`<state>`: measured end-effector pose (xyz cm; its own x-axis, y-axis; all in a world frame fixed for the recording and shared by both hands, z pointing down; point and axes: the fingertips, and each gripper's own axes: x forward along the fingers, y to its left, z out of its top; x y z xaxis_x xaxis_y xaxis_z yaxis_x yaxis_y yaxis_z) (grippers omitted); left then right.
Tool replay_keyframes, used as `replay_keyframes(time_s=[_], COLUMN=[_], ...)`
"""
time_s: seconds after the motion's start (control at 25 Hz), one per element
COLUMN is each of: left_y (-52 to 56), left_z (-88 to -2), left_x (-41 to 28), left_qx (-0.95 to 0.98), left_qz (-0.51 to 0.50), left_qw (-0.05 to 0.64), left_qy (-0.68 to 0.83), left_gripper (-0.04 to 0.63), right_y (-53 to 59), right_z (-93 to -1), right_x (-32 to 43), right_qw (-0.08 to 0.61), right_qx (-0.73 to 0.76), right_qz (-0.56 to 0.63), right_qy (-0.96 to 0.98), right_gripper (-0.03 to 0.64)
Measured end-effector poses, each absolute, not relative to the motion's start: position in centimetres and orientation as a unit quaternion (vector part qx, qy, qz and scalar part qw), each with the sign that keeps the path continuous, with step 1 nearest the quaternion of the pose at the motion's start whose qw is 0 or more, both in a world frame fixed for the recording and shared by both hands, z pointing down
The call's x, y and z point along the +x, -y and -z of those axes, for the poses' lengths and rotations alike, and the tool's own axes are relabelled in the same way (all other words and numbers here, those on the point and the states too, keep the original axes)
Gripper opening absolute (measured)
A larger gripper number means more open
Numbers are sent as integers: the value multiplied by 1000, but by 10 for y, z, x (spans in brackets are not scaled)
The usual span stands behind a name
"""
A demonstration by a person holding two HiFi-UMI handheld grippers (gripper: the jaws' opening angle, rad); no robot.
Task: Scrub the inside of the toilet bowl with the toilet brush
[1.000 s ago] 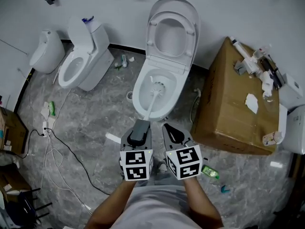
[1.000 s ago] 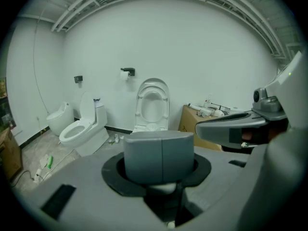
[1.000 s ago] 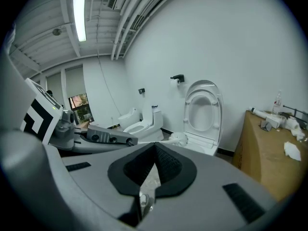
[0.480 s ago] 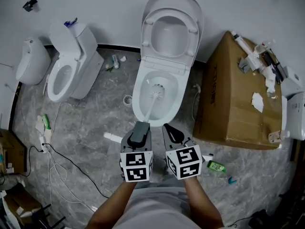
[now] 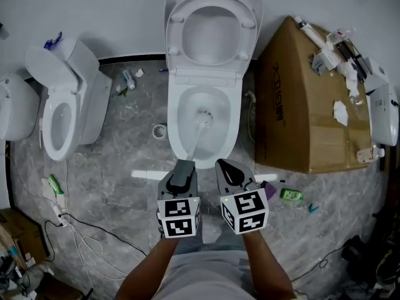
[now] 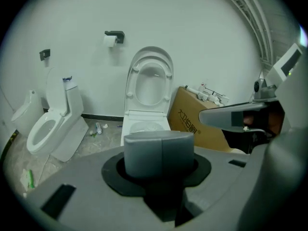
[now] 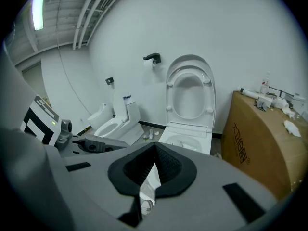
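Toilet brush (image 5: 194, 144) down inside the toilet bowl (image 5: 177, 129), white stick slanting up and out toward the person. Bristly head (image 5: 203, 113) low in the bowl, near the middle.

Grey top end of the toilet brush in the left claw (image 5: 182, 166), squeezed between both jaws. In the left gripper view, a fat grey stub right in the middle, jaws tight on each side.

Right claw (image 5: 229, 169) just beside the left one, not touching the brush. Jaws pressed together at the tips, nothing between them. Only a thin crack further back, with white showing through.

Both claws low over the grey stone floor (image 5: 112, 180), in front of the bowl.

Seat and lid (image 5: 212, 17) flipped up against the white wall.

Big brown cardboard box (image 5: 290, 111) just to the right of the toilet, with small bits and papers on top. Little green bottle (image 5: 291, 195) on the floor near the box.

Second toilet (image 5: 62, 105) well off to the left, lid up too. Loose wires (image 5: 81, 239) on the floor at the lower left. Toilet paper roll (image 6: 111, 40) high on the wall, in the left gripper view.
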<state>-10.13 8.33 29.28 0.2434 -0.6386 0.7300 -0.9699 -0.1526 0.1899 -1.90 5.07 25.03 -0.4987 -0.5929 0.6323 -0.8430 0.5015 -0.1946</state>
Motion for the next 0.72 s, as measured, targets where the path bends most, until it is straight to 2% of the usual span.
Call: replay_keyframes(time_s=[0.36,0.72], left_y=[-52,-34], left_z=[-353,-417], left_x=[-113,-92], left_qx=[734,746], left_qz=[-275,-303], left_qw=[356,368], left_qy=[509,466], left_gripper=[152,152], right_y=[-22,-3], right_z=[-302,-358], right_x=[-31,-22], right_qw=[258,253], right_qx=[471,474], right_qz=[-280,-294], right_qy=[796,791], right_gripper=[-2,-2])
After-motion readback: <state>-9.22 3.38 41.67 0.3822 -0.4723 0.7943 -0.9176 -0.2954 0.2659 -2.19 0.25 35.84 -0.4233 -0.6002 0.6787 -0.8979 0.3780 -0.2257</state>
